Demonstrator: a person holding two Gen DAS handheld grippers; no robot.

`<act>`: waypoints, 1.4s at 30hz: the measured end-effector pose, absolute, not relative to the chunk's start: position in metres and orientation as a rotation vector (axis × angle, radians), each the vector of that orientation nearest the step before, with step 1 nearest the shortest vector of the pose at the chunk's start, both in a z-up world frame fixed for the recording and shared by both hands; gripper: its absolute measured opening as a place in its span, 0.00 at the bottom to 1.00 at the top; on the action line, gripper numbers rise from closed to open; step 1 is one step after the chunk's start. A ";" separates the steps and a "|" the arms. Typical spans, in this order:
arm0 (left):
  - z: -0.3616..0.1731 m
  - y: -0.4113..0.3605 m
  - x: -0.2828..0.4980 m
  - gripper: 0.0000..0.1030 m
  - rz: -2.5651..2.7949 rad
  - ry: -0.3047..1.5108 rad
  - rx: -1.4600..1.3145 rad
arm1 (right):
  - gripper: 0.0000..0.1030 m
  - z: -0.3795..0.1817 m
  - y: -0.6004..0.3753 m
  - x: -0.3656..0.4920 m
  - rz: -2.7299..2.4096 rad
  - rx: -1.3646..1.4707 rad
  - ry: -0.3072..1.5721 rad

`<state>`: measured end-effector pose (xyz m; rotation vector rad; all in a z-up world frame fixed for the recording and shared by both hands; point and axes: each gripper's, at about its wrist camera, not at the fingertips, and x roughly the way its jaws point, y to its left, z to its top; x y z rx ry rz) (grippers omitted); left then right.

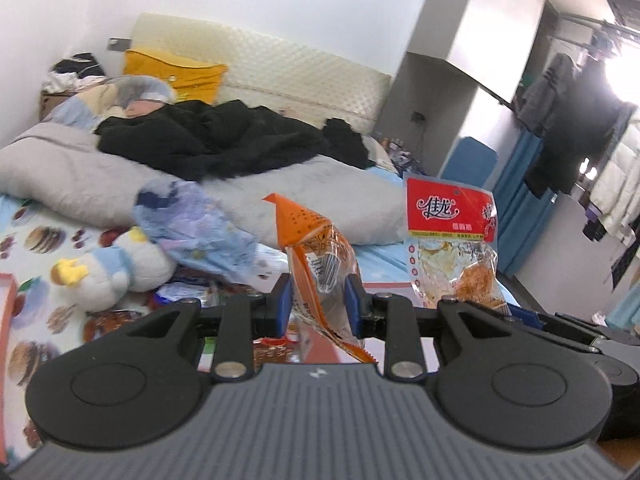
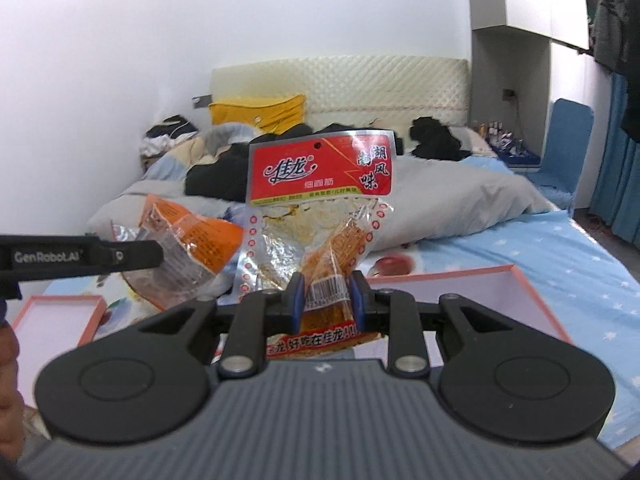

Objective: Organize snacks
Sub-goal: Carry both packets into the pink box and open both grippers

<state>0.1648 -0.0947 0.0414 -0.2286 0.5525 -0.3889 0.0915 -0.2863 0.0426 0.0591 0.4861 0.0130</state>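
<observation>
Two light, crinkly packets: my left tongs [image 1: 316, 304] pinch the orange packet [image 1: 316, 256], right tongs [image 2: 327, 300] pinch the red-labelled packet [image 2: 320, 200] low, near its barcode

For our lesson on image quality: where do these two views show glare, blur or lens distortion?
Left wrist view: blown-out glare at the window, soft blur on the black blanket, and the wall edges bow. Right wrist view: even light, the red-label snack packet sharp enough to read, and the blue bedsheet curving away at the frame's edge.
</observation>
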 end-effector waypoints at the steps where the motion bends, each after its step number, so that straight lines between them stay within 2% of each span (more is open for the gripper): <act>1: 0.041 -0.105 0.169 0.31 -0.404 0.559 -0.224 | 0.26 0.042 -0.293 0.092 0.001 0.061 0.486; 9: 0.011 -0.189 0.210 0.31 -0.498 0.656 -0.164 | 0.27 0.008 -0.358 0.111 -0.113 0.086 0.560; 19: -0.070 -0.276 0.274 0.31 -0.545 0.864 -0.065 | 0.27 -0.079 -0.424 0.156 -0.201 0.167 0.765; 28: -0.139 -0.318 0.315 0.31 -0.537 1.030 -0.043 | 0.28 -0.133 -0.440 0.179 -0.201 0.191 0.881; 33: -0.146 -0.327 0.318 0.33 -0.547 1.040 -0.015 | 0.29 -0.145 -0.447 0.177 -0.210 0.205 0.903; 35: -0.146 -0.326 0.317 0.36 -0.548 1.043 -0.008 | 0.33 -0.145 -0.448 0.177 -0.224 0.206 0.903; 37: -0.144 -0.323 0.318 0.46 -0.554 1.047 -0.022 | 0.49 -0.142 -0.448 0.175 -0.230 0.208 0.890; 38: -0.140 -0.320 0.316 0.51 -0.551 1.040 -0.026 | 0.53 -0.141 -0.448 0.174 -0.232 0.205 0.884; 42: -0.120 -0.311 0.305 0.53 -0.555 1.001 -0.012 | 0.55 -0.130 -0.444 0.166 -0.233 0.202 0.855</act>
